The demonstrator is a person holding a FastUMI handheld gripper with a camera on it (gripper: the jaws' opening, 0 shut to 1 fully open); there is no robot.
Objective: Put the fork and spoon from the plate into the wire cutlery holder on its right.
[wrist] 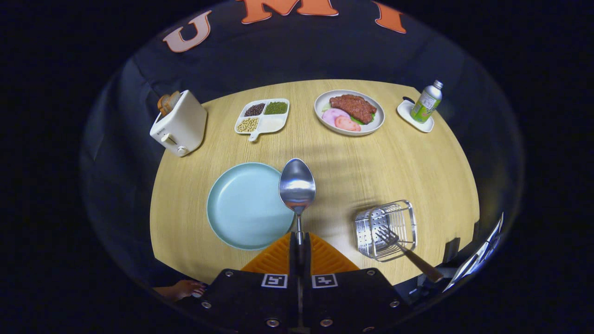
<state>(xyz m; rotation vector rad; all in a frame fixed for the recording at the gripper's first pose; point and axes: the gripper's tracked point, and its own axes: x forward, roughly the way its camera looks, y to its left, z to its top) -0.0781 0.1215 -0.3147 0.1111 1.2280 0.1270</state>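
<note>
Now carrying spoon (pixel 297 185), fingers (pixel 297 250) clamped on handle; fork (pixel 399 243) already in holder (pixel 387 227), lower right. Next: swing right, drop in.

Lighting is bright and even on the counter (pixel 371 167), from overhead; surroundings fall dark. Soft shadows lie beside the wire holder (pixel 386 228). The spoon (pixel 297 185) bowl shows glare. Fisheye distortion bends edges; focus is sharp centrally.
</note>
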